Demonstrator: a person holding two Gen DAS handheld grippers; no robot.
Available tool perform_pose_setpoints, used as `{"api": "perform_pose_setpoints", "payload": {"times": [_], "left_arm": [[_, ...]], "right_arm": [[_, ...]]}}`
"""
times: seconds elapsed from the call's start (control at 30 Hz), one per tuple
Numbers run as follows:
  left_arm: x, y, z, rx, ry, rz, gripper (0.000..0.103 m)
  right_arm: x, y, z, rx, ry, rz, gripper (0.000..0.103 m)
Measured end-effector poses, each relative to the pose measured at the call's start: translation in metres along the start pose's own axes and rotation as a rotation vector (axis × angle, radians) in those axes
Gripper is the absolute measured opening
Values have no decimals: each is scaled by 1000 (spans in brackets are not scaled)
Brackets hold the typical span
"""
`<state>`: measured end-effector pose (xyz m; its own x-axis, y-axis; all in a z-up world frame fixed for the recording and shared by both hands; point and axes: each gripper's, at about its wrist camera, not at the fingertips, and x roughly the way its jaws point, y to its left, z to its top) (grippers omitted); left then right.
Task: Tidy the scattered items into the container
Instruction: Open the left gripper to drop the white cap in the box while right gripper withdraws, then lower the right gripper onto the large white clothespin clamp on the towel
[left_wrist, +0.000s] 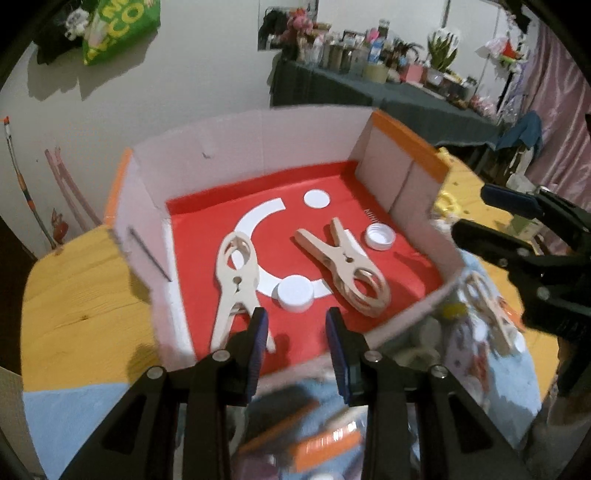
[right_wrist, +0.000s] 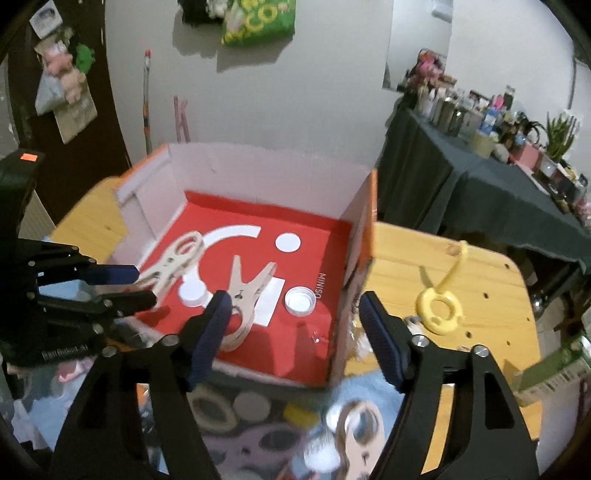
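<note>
**Both grippers empty above a half-filled box**

Seen from two wrist cameras: a cardboard box (left_wrist: 236, 147) with a red floor and pale walls, standing on a wooden table (left_wrist: 74, 295). Inside, four items already put away: one wooden clip (left_wrist: 232, 284) along the left wall, a second wooden clip (left_wrist: 347, 266) nearer the right wall, a closed white cap (left_wrist: 293, 293) between them toward the front edge, and an open white cap (left_wrist: 379, 238) close to the right wall.

Left gripper (left_wrist: 297, 332) hovering over the box's front edge, blue pads set apart with nothing between them. Right gripper (right_wrist: 295, 332) also above the front edge near the front right corner, jaws spread wide and empty.

Still outside the box: a yellow ring tool (right_wrist: 439, 306) lying on bare table just beyond the right wall, plus a blurred heap on a blue cloth (right_wrist: 373, 387) at the table's near edge, including another wooden clip (right_wrist: 360, 432), a grey disc (right_wrist: 252, 406) and a yellow piece (right_wrist: 301, 413). Further items there too blurred to name.

Likely step: between drops, with both pairs of fingers free. Next move probably a reach back to the near-edge heap or out to the yellow ring tool, calling for a descent with jaws wide enough to straddle one item, a firm close, then a lift clear of the box wall.
</note>
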<state>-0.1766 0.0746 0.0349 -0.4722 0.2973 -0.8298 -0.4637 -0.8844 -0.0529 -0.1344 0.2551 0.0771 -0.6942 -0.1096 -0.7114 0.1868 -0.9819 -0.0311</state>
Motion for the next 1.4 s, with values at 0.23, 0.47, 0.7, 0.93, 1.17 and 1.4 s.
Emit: {"api": "perform_pose_setpoints", "payload": {"times": [0.23,0.47,0.7,0.93,1.17,1.4], "left_arm": [[-66,16,-45,-5,-81,27,46],[-92,36,-117,-31,-68,81,47],[-84,37,-175,-21,-16,85,47],[-67,27,-196,50,2,68,47],[-53,27,-202,78,25,59,47],[-49,28,-201,85,28,58,47]], "right_arm": [[-62,-4,-32,45,-82,-13,75],[-95,23,-80,30,-106,-2,76],[-101,59,-133,2,-63,20,77],[-95,76,-174,2,2,22,77],[-88,81,-187,32,29,22,77],[-76,94,-185,28,44,25,77]]}}
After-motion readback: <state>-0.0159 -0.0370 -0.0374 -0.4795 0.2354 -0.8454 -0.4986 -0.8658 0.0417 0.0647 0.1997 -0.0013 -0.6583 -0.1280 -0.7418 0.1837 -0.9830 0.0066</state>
